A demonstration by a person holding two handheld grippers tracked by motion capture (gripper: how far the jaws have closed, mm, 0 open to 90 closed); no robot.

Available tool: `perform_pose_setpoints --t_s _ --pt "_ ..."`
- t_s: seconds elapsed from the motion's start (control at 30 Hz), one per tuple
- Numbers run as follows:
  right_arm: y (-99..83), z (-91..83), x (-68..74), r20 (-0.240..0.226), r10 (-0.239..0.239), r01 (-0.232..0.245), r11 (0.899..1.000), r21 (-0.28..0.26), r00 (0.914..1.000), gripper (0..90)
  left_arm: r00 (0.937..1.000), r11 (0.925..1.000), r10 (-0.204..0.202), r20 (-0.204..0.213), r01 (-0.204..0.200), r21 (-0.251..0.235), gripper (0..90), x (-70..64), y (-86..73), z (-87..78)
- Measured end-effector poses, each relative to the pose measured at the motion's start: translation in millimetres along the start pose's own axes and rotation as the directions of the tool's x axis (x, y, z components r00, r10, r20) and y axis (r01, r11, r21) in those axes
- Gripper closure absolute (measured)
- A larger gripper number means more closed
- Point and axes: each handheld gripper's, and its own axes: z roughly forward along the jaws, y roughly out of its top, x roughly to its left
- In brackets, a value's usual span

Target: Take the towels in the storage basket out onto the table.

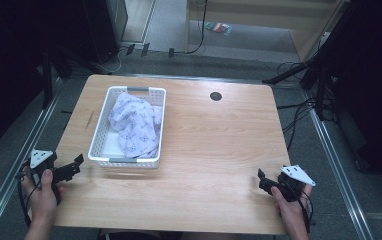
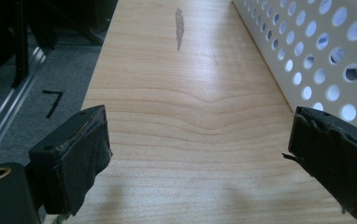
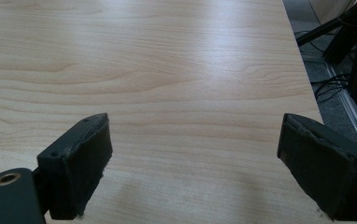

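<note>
A white perforated basket (image 1: 100,134) stands on the left half of the wooden table (image 1: 214,145). A crumpled white cloth with a small blue pattern (image 1: 135,122) lies inside it. My left gripper (image 1: 71,167) rests at the table's front left corner, open, nothing between its jaws. In the left gripper view the basket's side wall (image 2: 321,60) runs along the right, close to the right pad (image 2: 335,158). My right gripper (image 1: 263,181) sits at the front right, open over bare wood (image 3: 190,116).
A round black cable hole (image 1: 216,96) is near the table's far edge. A dark scratch (image 2: 179,28) marks the wood left of the basket. Cables and stand legs (image 1: 304,75) lie on the floor beyond the right edge.
</note>
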Motion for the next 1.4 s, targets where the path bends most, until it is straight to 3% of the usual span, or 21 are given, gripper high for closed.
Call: perform_pose_setpoints --t_s 0.27,0.5,0.57,0.63,0.67,0.77,0.83,0.93,1.03,1.17,1.3,1.37,1.4 --pt "-0.2 -1.1 -1.5 -0.006 0.0 0.0 1.0 -0.013 1.0 10.8 0.9975 0.9988 -0.035 0.061 0.037 -0.031 7.2 7.5 1.2 0.2" --pt "-0.3 -0.9 -0.9 -0.006 -0.002 0.002 1.0 -0.011 1.0 10.9 0.9962 0.9978 -0.061 0.063 0.062 -0.023 7.2 14.1 5.7 -8.0" --pt "-0.3 -0.9 -0.8 -0.005 -0.003 0.002 1.0 -0.01 1.0 10.9 0.9932 0.9976 -0.062 0.098 0.065 -0.025 7.0 16.8 7.6 -13.0" --pt "-0.3 -0.7 -0.6 -0.004 -0.003 0.003 1.0 -0.008 1.0 10.9 0.9922 0.9979 -0.055 0.112 0.058 -0.027 0.9 17.4 8.3 -14.7" --pt "-0.3 -0.4 0.0 -0.002 -0.006 0.006 1.0 -0.008 1.0 10.9 0.99 0.9985 -0.035 0.137 0.041 -0.037 0.0 18.4 11.1 -19.9" --pt "-0.4 -0.3 0.6 -0.001 -0.011 0.011 1.0 -0.006 0.9999 10.9 0.9931 0.9986 -0.028 0.114 0.033 -0.041 0.0 18.6 16.6 -25.6" --pt "-0.4 -0.2 0.4 -0.001 -0.01 0.01 1.0 -0.005 0.9999 10.9 0.9916 0.9983 -0.031 0.125 0.037 -0.045 0.0 18.8 20.4 -29.8" --pt "-0.2 0.0 0.1 0.001 -0.008 0.008 1.0 -0.005 1.0 11.1 0.9903 0.9985 -0.025 0.136 0.031 -0.045 0.0 15.2 25.9 -34.2" --pt "-0.1 0.2 0.1 0.003 -0.006 0.006 1.0 -0.004 1.0 11.4 0.9911 0.9997 0.01 0.133 -0.007 -0.023 0.0 6.3 32.6 -36.3" --pt "-0.1 0.2 0.4 0.006 -0.005 0.005 1.0 -0.003 1.0 11.6 0.9866 0.9999 -0.009 0.163 0.01 -0.003 0.0 -5.3 41.4 -37.7" --pt "-0.3 0.1 0.8 0.005 -0.011 0.011 1.0 -0.002 0.9999 11.8 0.9841 0.9986 0.037 0.173 -0.043 0.031 0.0 -21.2 54.1 -38.0" --pt "-0.4 0.0 0.8 0.004 -0.012 0.012 1.0 -0.002 0.9999 11.8 0.9832 0.9981 0.043 0.177 -0.05 0.034 0.0 -24.0 56.8 -38.3" --pt "-0.5 -0.2 0.9 0.005 -0.01 0.01 1.0 -0.001 0.9999 11.9 0.9799 0.9962 0.057 0.191 -0.069 0.054 0.0 -32.0 65.9 -38.9"
